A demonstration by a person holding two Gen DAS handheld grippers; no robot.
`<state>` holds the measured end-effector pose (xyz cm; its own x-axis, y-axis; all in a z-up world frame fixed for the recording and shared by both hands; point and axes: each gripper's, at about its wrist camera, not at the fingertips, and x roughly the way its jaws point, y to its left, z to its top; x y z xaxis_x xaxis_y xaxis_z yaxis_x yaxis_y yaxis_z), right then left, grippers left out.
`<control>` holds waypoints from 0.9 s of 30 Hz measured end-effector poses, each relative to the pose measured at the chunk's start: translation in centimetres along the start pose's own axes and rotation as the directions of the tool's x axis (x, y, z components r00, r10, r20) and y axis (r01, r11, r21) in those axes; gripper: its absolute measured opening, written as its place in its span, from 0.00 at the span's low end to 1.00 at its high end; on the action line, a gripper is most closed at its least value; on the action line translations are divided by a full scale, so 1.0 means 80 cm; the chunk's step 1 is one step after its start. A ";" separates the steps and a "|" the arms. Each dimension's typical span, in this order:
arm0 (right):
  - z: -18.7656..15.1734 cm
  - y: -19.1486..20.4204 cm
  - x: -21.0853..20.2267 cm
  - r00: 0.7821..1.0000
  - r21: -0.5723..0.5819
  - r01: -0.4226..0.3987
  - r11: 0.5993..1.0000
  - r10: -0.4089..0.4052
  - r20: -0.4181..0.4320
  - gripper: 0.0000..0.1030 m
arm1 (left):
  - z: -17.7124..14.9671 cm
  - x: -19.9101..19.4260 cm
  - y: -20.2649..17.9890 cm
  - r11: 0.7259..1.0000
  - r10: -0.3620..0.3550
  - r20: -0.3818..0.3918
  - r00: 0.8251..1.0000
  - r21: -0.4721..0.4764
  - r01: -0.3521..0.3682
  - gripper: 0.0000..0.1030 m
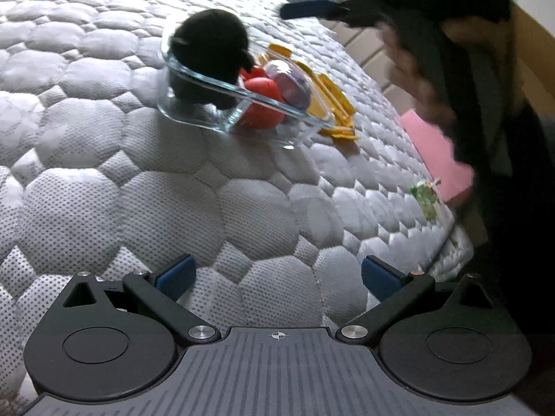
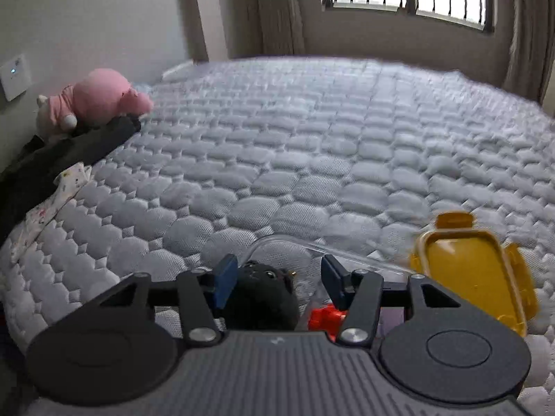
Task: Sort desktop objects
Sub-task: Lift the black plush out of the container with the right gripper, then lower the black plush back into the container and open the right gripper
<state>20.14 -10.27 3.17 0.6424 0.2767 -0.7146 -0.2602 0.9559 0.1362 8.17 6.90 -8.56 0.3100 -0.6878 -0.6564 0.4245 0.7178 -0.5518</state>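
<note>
Black plush toy sits between right tool's parted fingers.

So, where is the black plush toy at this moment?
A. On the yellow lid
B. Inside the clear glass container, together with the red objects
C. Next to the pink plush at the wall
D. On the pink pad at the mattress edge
B: the black plush toy sits in the glass container beside the red objects, while the yellow lid lies apart on the mattress.
</note>
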 end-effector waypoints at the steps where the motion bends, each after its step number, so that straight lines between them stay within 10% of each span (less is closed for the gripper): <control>1: 0.004 0.001 0.010 1.000 0.005 -0.006 1.000 0.006 -0.022 0.55 | -0.001 -0.001 -0.002 1.000 0.000 0.001 1.000 0.007 0.000 1.00; 9: -0.006 0.011 0.058 0.975 0.007 -0.065 0.998 0.065 -0.212 0.48 | -0.002 -0.003 0.007 1.000 0.001 0.007 1.000 -0.015 -0.001 1.00; 19: -0.052 0.050 0.002 0.980 -0.219 0.068 0.973 -0.024 0.197 0.44 | -0.001 0.000 0.003 1.000 0.002 0.008 1.000 -0.010 -0.002 1.00; 27: -0.058 0.039 0.028 0.999 -0.171 0.038 0.984 -0.032 0.042 0.55 | -0.003 -0.005 0.005 1.000 0.001 0.011 1.000 -0.009 -0.001 1.00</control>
<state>17.41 -7.14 -1.22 0.6797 0.2503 -0.6895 -0.3550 0.9348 -0.0107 8.04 7.48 -8.68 0.3201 -0.6881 -0.6512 0.4165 0.7196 -0.5556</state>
